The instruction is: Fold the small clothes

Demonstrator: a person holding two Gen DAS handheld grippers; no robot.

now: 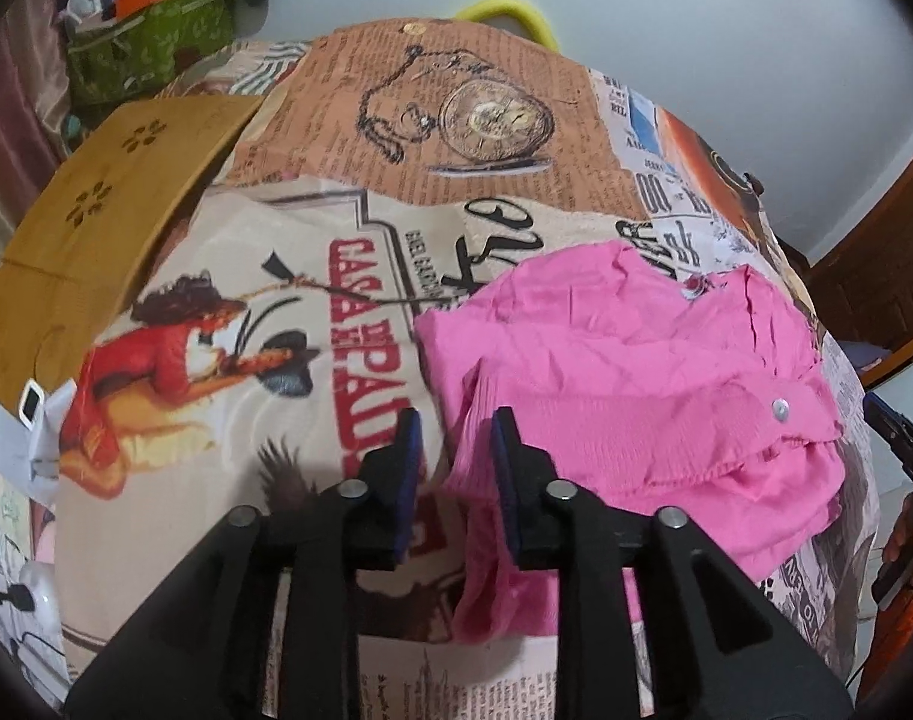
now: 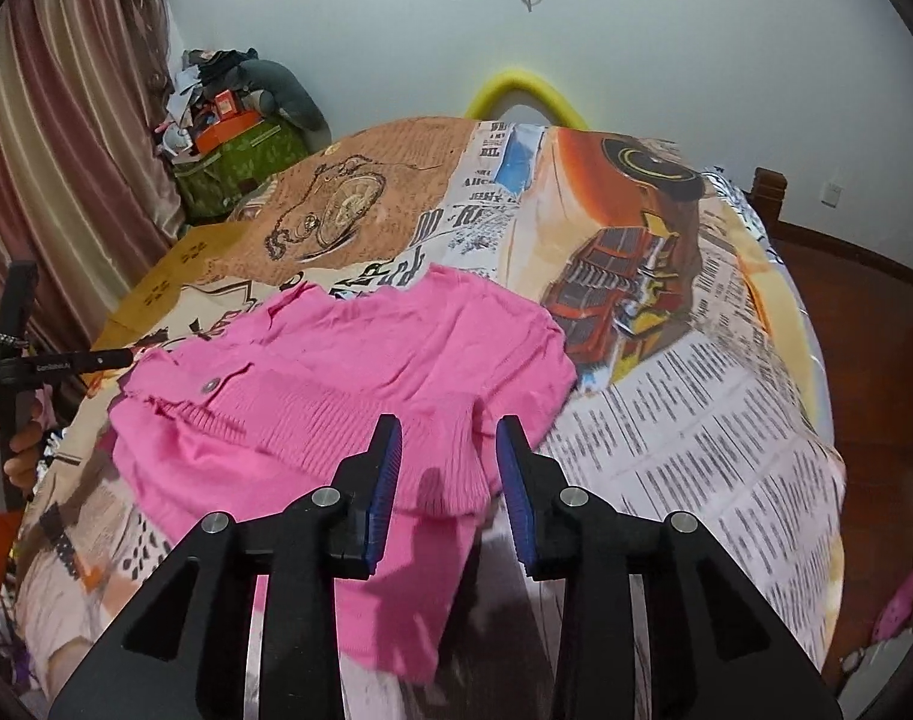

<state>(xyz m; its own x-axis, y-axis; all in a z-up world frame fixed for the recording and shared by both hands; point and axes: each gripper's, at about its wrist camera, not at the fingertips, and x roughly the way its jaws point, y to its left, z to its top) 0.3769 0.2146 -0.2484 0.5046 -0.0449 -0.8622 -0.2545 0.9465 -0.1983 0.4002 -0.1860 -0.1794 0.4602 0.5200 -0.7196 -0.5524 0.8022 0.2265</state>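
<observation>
Blue fingers (image 2: 390,480) over pink cardigan (image 2: 360,372)

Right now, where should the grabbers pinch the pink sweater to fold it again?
Pinch the pink sweater along its ribbed near edge, coming in from the front, one corner for each grabber. That edge is thick and hangs toward you over the bed cover, so fingers can probably slip around it. The left gripper and right gripper already stand open there.

Pink ribbed knit garment (image 2: 348,372), matt printed cloth bedspread (image 2: 696,396), glossy wooden floor (image 2: 864,312)
</observation>
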